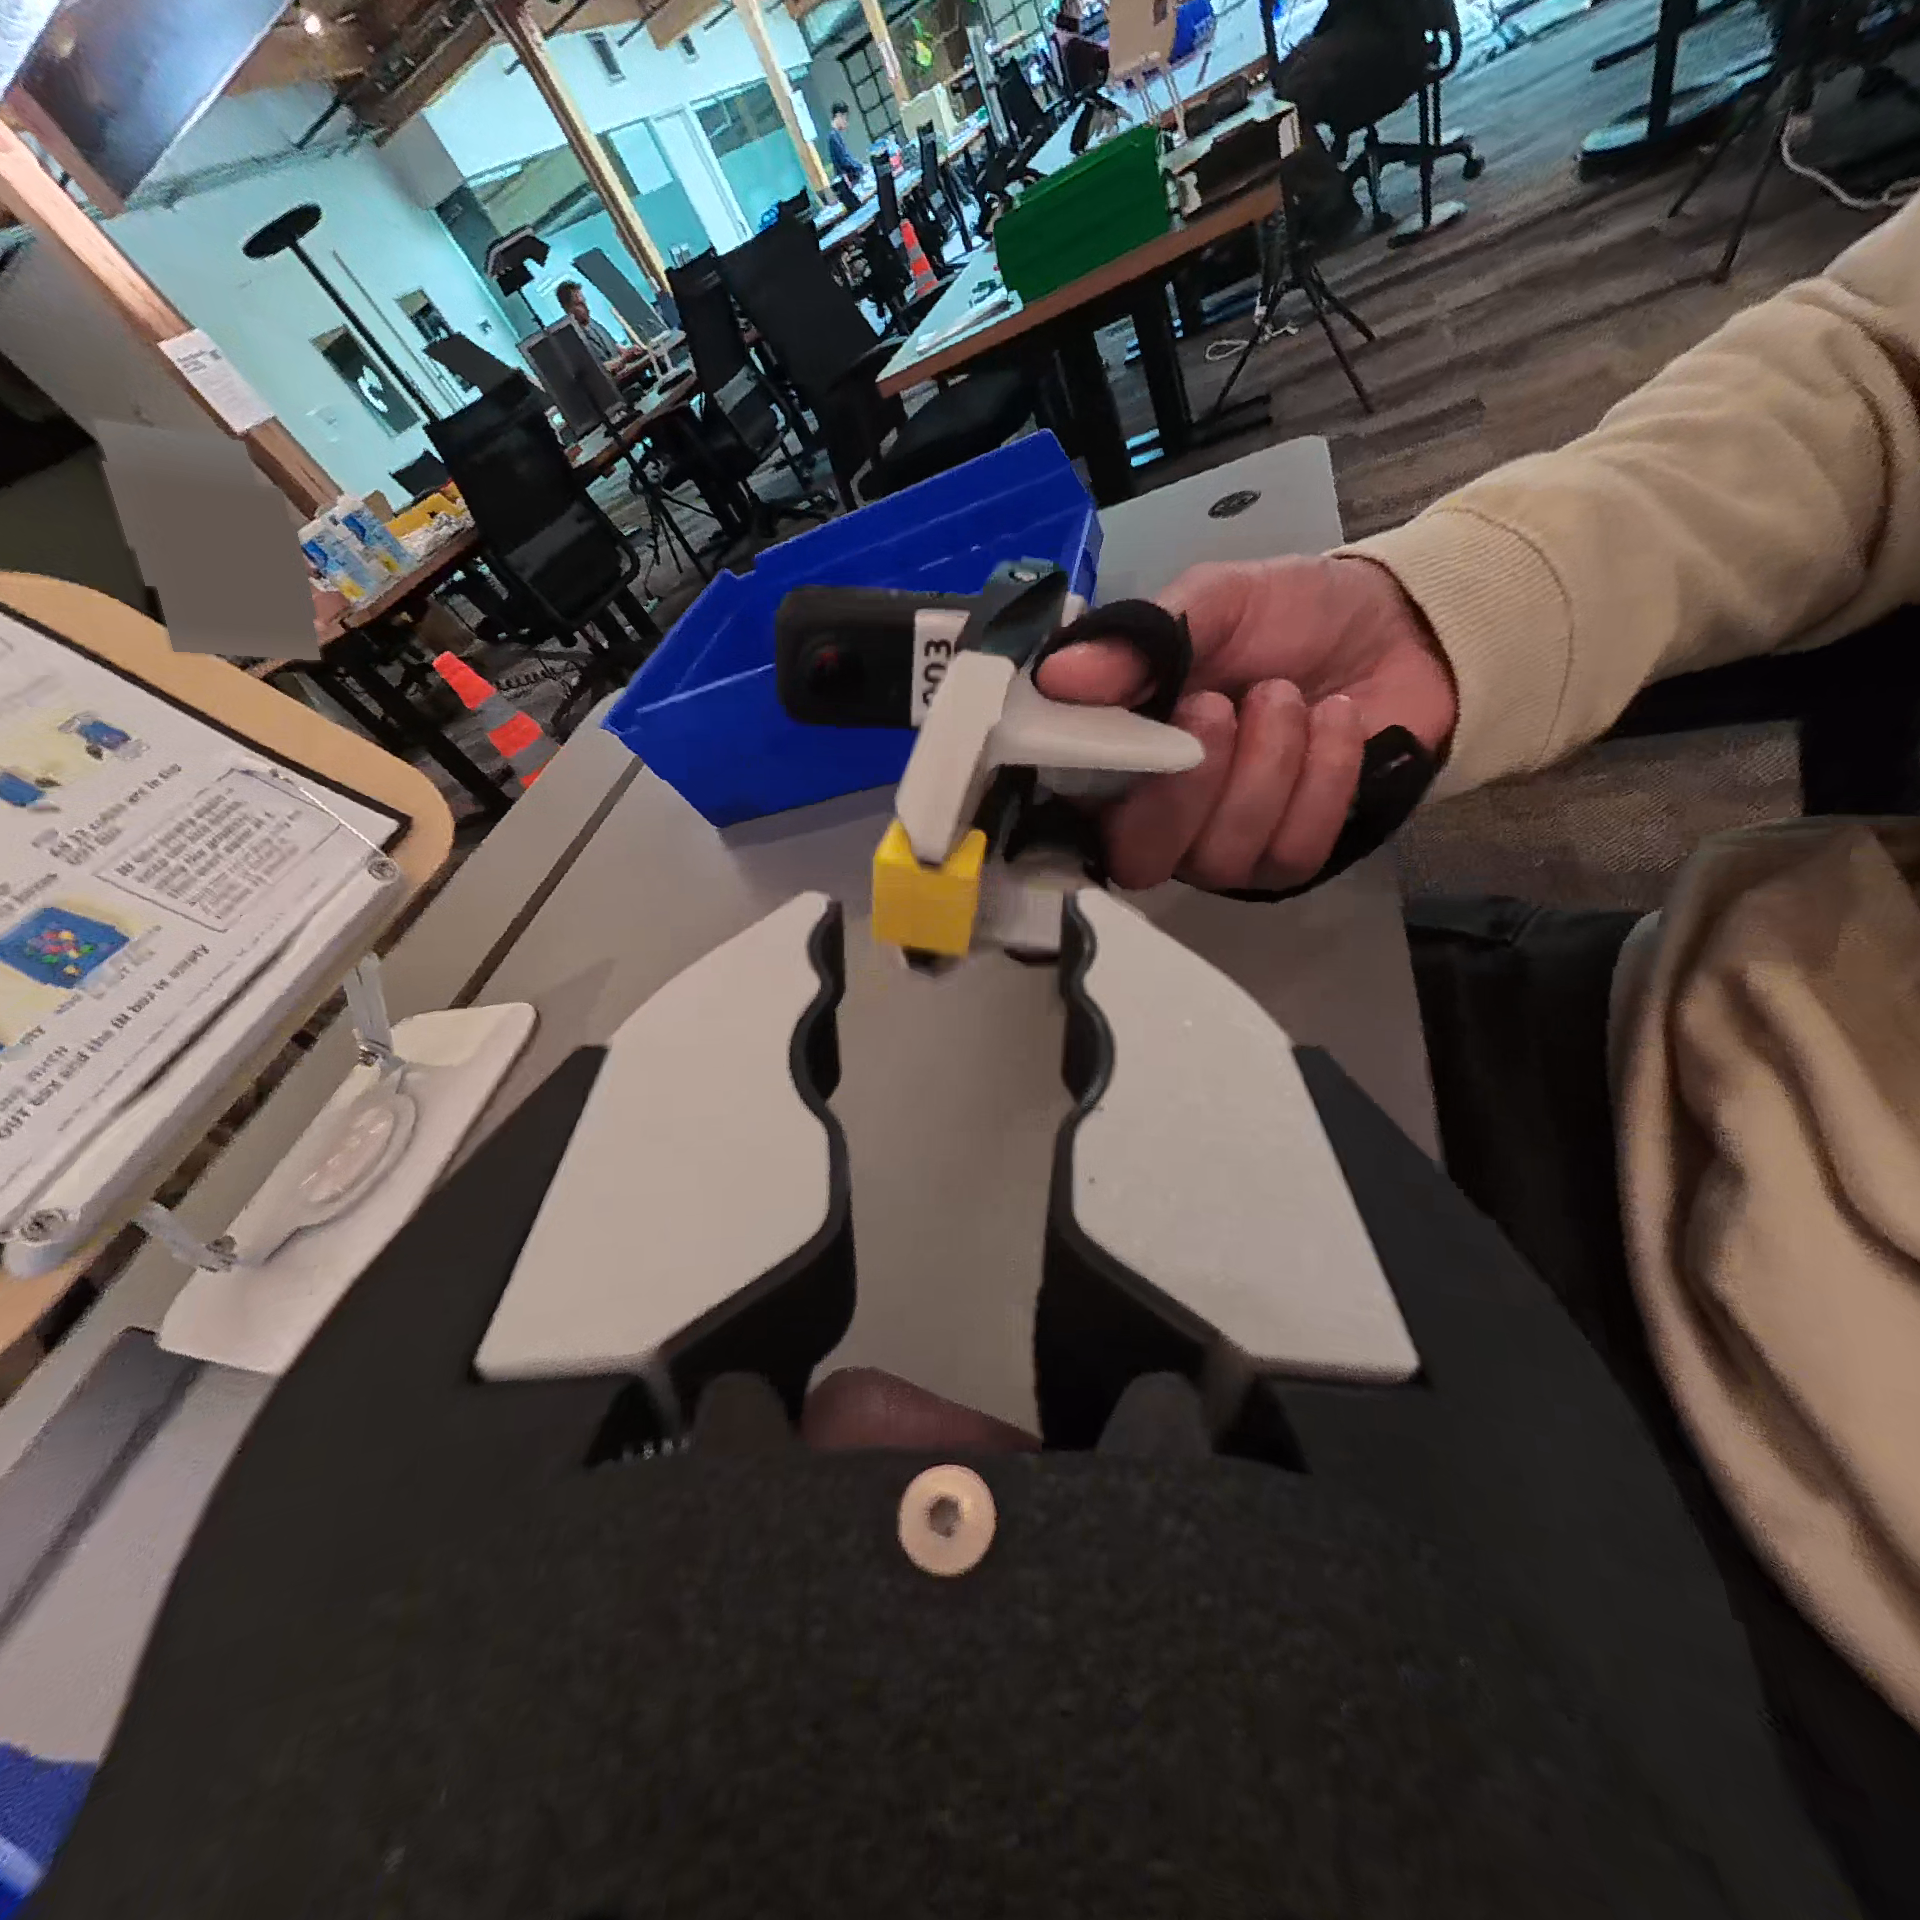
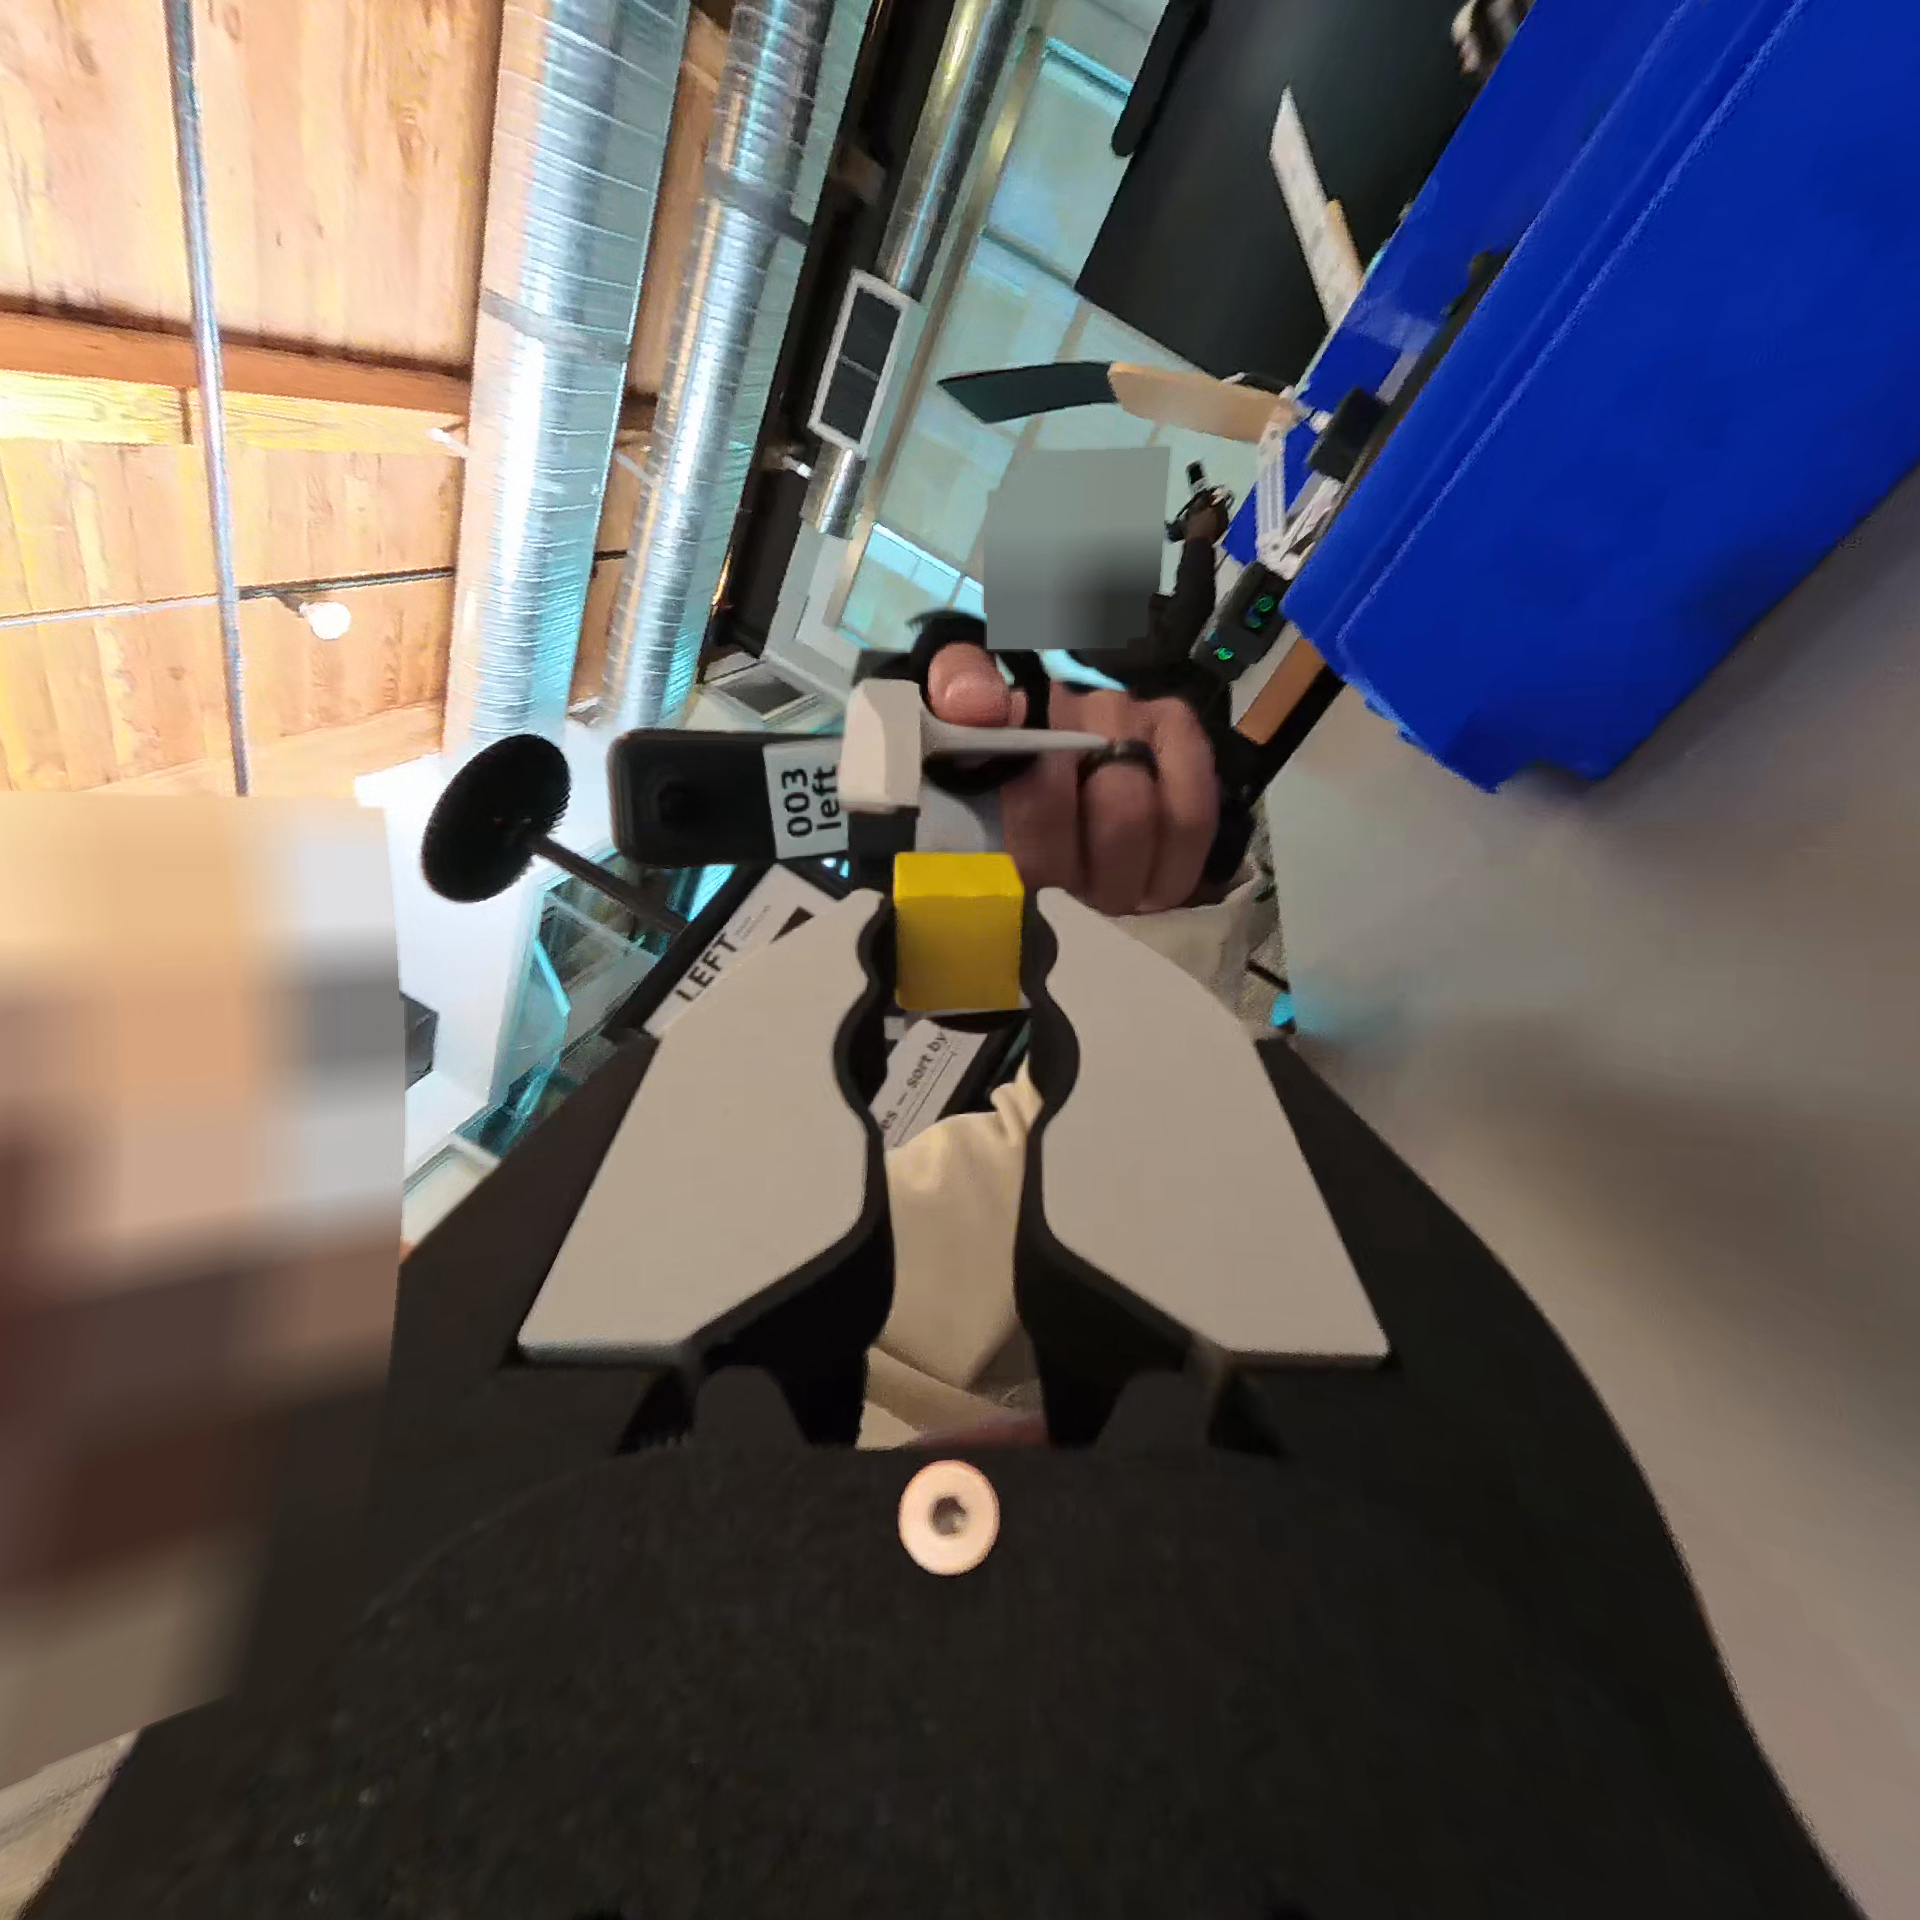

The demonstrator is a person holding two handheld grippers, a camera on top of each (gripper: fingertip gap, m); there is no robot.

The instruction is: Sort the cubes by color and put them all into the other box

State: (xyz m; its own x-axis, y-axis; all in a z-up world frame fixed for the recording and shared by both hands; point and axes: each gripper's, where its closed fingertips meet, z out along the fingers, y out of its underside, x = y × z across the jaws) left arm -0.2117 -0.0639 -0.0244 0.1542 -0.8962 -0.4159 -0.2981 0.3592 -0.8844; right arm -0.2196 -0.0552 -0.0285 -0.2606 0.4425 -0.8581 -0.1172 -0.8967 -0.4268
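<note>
Low centre of the left wrist view, the left gripper spreads its fingers with nothing between them, just short of the yellow cube. That cube sits clamped in the right gripper, mid-frame, raised off the grey table. Farther back the blue box waits, contents hidden, so progress can't be judged; this cube is undelivered.

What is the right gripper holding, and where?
A yellow cube, pinched on two opposite sides between the right gripper's fingertips. The left gripper holds nothing.
</note>
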